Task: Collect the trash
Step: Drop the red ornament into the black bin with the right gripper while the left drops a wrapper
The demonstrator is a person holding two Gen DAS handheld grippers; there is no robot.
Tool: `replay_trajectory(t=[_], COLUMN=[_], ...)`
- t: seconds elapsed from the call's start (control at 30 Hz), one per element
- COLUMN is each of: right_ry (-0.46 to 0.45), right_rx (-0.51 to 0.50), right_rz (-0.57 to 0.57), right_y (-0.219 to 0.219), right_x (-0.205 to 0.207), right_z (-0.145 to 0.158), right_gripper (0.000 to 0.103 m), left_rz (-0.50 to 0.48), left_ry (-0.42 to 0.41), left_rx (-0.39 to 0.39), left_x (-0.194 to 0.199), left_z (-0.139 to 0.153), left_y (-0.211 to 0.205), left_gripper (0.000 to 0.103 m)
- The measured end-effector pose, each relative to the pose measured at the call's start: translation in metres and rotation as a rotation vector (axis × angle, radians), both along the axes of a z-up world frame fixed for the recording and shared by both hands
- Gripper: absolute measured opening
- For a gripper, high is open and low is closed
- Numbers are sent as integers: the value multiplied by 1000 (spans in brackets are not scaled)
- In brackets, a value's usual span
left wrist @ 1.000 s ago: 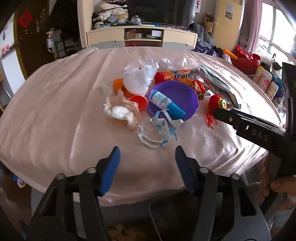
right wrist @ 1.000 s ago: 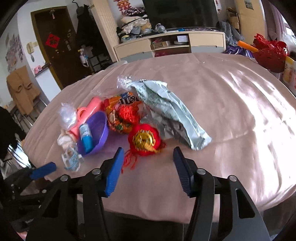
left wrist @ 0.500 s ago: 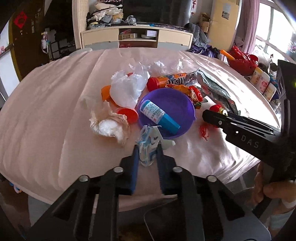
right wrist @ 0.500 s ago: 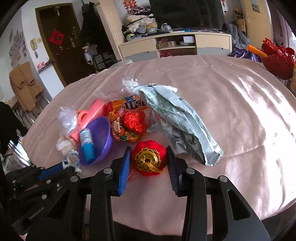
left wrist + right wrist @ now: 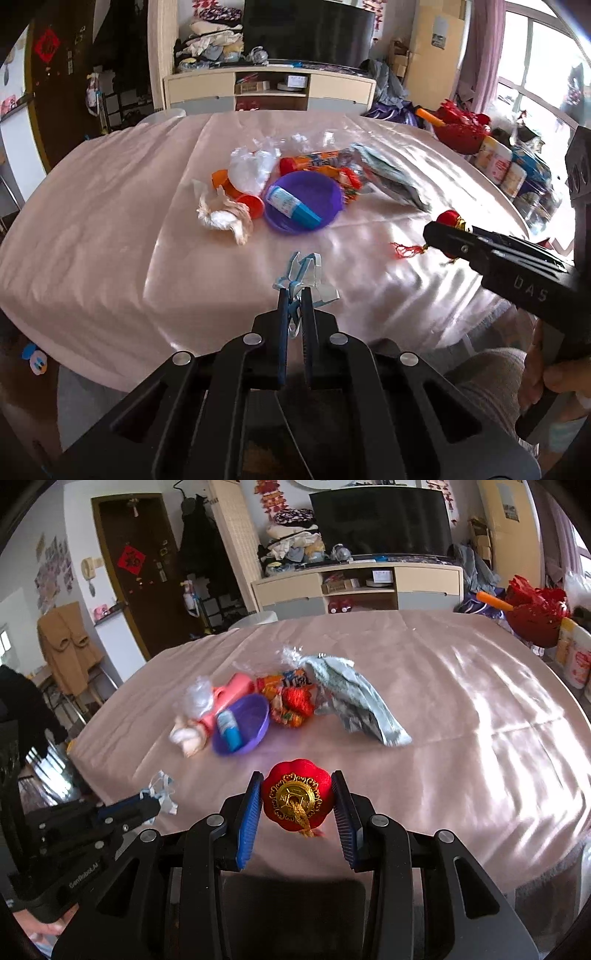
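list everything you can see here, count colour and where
face mask: 1, white and blue, pinched in left tongs
lantern ornament: 1, red and gold, between right tongs' pads
bowl: 1, purple, table centre
tube: 1, white and blue, inside bowl
crumpled tissue: 1, white, left of bowl
clear plastic bag: 1, behind bowl
silver wrapper: 1, right of bowl
tablecloth: 1, pink
left tongs: black, blue pads, shut
right tongs: black, blue pads, gripping ornament

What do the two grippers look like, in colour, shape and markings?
Both are black plastic scissor-like linkages with round silver rivets. The left gripper and right gripper have long flat fingers lined with ribbed blue pads. The right body reads "DAS" in the left wrist view; the left body carries small white lettering. No cables or sleeves show.
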State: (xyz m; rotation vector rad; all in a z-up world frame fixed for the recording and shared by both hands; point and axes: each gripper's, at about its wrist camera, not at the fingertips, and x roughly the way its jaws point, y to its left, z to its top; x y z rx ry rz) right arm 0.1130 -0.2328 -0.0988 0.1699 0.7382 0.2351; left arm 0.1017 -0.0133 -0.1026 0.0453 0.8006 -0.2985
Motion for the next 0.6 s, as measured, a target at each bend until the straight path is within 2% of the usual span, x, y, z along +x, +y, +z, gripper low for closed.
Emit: replay_trajectory(t=[0.2,0.6], right_ry=[76,244], right_rx=[-30,-53], right_rz=[-6,-16], right_y=[2,0], right_x=[-28,-56], right_z=[-27,-100], right_gripper=[38,38], left_rz=[-12,-54], left_ry=[47,266], left_rx=[30,12], left_x=[-28,-54], left_z=[-21,-101], left_y=[-8,-21], left_gripper=[5,5])
